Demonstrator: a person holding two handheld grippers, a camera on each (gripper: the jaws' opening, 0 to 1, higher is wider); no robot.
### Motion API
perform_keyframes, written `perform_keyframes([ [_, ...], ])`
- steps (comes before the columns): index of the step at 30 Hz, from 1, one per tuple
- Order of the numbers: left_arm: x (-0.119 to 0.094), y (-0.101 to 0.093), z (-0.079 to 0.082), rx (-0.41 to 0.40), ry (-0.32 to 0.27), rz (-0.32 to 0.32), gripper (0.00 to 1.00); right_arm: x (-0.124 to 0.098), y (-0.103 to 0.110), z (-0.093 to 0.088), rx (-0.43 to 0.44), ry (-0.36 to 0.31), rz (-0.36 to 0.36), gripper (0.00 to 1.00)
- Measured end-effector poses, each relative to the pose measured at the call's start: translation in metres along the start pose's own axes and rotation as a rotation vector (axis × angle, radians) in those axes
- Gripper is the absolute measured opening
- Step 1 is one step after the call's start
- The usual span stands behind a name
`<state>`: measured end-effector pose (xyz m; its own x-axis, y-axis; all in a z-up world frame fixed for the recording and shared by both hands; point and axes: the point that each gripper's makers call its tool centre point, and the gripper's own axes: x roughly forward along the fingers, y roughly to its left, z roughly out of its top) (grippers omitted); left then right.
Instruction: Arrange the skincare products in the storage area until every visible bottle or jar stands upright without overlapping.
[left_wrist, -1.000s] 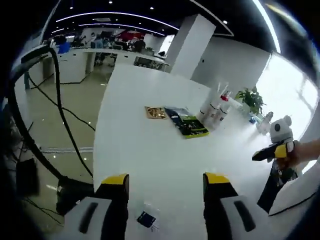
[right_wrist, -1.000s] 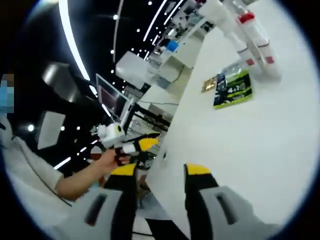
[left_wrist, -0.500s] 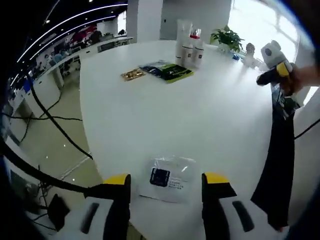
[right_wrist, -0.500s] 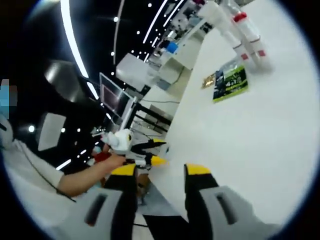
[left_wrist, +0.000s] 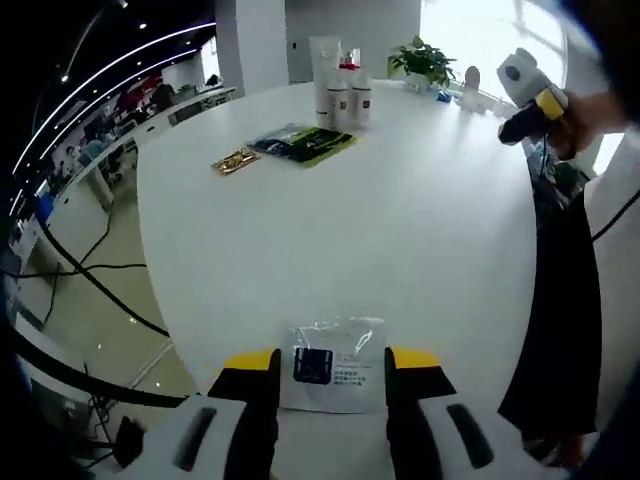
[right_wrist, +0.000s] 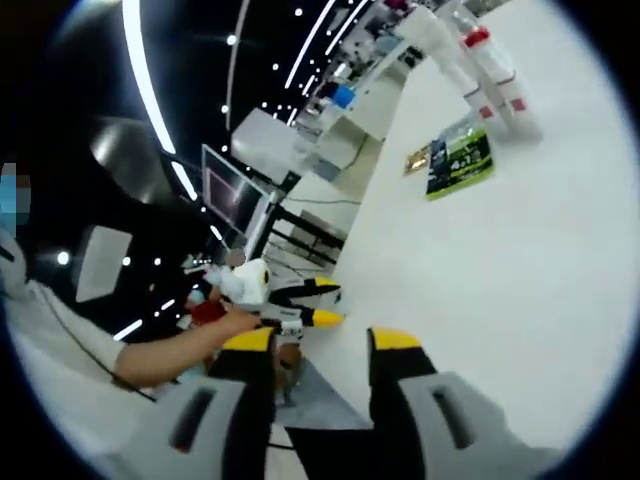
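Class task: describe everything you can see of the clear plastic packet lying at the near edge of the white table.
The clear plastic packet is a flat, glossy, roughly square sachet lying flat on the white table near its rounded near edge. A small dark blue square label sits left of centre, with fine print beside it, too small to read. The left gripper has its yellow-tipped fingers on either side of it; whether they touch it is unclear.

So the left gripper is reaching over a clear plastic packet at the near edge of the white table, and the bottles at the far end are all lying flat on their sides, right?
Not quite: the bottles stand upright in a cluster at the far end, as the left gripper view shows. The rest holds: the left gripper has its open jaws either side of the clear plastic packet at the near edge of the white table.
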<state>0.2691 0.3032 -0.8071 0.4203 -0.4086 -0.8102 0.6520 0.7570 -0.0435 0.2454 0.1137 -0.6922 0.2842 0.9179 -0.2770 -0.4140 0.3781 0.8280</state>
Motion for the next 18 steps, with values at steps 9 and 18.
perform_keyframes([
  [9, 0.0, -0.021, 0.007, -0.131, -0.046, 0.004, 0.42, 0.027, 0.011, -0.001, 0.036, 0.01, 0.063, 0.35],
  [18, -0.02, -0.056, 0.04, -0.244, -0.202, -0.008, 0.42, 0.047, 0.001, -0.003, 0.089, 0.052, 0.06, 0.36],
])
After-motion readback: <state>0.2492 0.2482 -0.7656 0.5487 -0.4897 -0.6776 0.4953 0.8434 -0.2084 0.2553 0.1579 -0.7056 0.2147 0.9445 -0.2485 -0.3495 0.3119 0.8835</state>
